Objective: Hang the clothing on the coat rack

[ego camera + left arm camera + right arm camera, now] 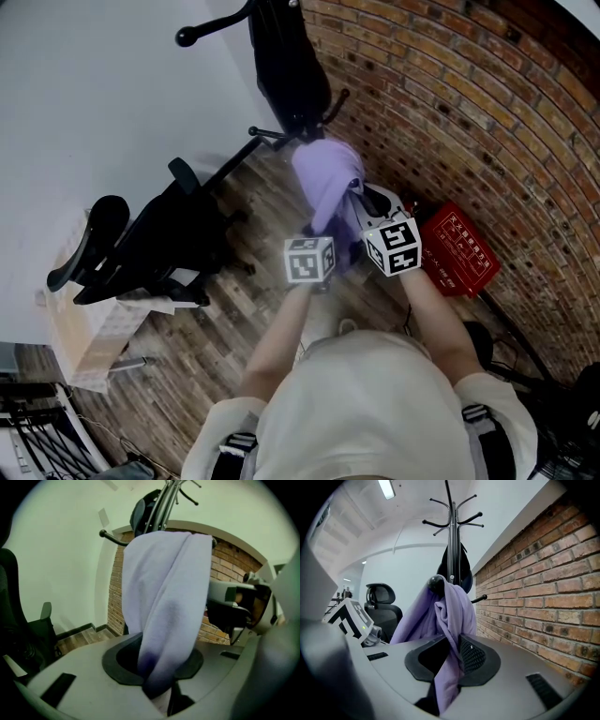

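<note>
A purple garment (pixel 328 178) is draped over a low peg of the black coat rack (pixel 225 169), close to the brick wall. It hangs down from the peg's knob (pixel 437 582) in folds. My left gripper (pixel 323 234) is just below it, shut on a hanging fold (pixel 164 597) that narrows between the pads. My right gripper (pixel 361 202) is beside it on the right, shut on another strip of the garment (pixel 450 616), which lies against the meshed pad (pixel 472 656). The rack's pole (pixel 451 536) rises behind, with a black item (pixel 454 569) hung higher up.
A brick wall (pixel 469 112) runs along the right. A red box (pixel 459 248) lies on the wooden floor at its foot. A black office chair (pixel 150 244) stands to the left, with a cardboard box (pixel 89 337) beyond it. A white wall (pixel 94 94) closes the back.
</note>
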Motion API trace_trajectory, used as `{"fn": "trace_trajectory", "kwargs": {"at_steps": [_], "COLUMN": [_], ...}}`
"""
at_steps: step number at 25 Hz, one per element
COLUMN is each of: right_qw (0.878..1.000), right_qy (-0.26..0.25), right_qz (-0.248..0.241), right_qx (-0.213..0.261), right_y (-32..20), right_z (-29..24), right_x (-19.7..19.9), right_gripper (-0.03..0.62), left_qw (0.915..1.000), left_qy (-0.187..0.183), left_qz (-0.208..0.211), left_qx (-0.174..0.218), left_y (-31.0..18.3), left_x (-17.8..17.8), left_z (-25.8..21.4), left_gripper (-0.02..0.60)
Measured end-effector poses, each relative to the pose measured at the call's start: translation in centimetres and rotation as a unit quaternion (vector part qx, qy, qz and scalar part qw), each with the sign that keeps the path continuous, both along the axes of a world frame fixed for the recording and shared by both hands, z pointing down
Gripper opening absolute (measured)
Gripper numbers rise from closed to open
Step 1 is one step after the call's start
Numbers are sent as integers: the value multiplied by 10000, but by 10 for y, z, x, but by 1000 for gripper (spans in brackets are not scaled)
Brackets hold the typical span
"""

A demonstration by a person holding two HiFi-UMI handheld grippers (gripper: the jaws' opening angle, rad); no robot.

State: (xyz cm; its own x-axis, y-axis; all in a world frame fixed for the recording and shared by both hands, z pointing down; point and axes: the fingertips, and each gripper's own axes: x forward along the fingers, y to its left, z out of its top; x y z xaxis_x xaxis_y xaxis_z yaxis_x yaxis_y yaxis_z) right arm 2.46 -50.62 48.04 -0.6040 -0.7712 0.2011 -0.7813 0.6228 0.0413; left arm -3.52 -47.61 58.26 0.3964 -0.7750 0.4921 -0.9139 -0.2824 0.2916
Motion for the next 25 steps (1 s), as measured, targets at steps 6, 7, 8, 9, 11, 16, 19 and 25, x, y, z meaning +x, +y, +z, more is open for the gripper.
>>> {"fn": "trace_trajectory", "kwargs": {"at_steps": [6,7,8,9,11,16,19,25], "right_qw": [9998,9997,9996,9995,9989,9968,9964,9958], "right_qy": [-67,-64,-64,-71,-142,-340,-358,-435], "right_qz": [192,231,272,320,441,718,772,793], "right_qx": [49,51,47,40,31,40,60,107], "right_y": [7,9,11,14,21,42,61,104], "right_z": [-11,-13,-14,-15,-18,-26,-31,-40], "right_x": [12,14,16,18,23,34,33,26], "right_gripper": [88,100,108,115,123,123,123,123], "left_qw": [9998,9997,9996,9994,9990,9970,9960,9940], "left_qy": [62,56,44,32,30,31,81,227], "left_qz": [115,118,111,103,111,112,119,75], "left_qx": [176,220,270,324,442,762,878,1066], "left_y": [13,16,18,21,27,49,66,103], "left_x": [0,-1,-2,-3,-5,-10,-12,-19], "left_z": [-10,-13,-16,-20,-29,-56,-68,-89], "left_gripper": [239,258,270,278,282,282,282,282]}}
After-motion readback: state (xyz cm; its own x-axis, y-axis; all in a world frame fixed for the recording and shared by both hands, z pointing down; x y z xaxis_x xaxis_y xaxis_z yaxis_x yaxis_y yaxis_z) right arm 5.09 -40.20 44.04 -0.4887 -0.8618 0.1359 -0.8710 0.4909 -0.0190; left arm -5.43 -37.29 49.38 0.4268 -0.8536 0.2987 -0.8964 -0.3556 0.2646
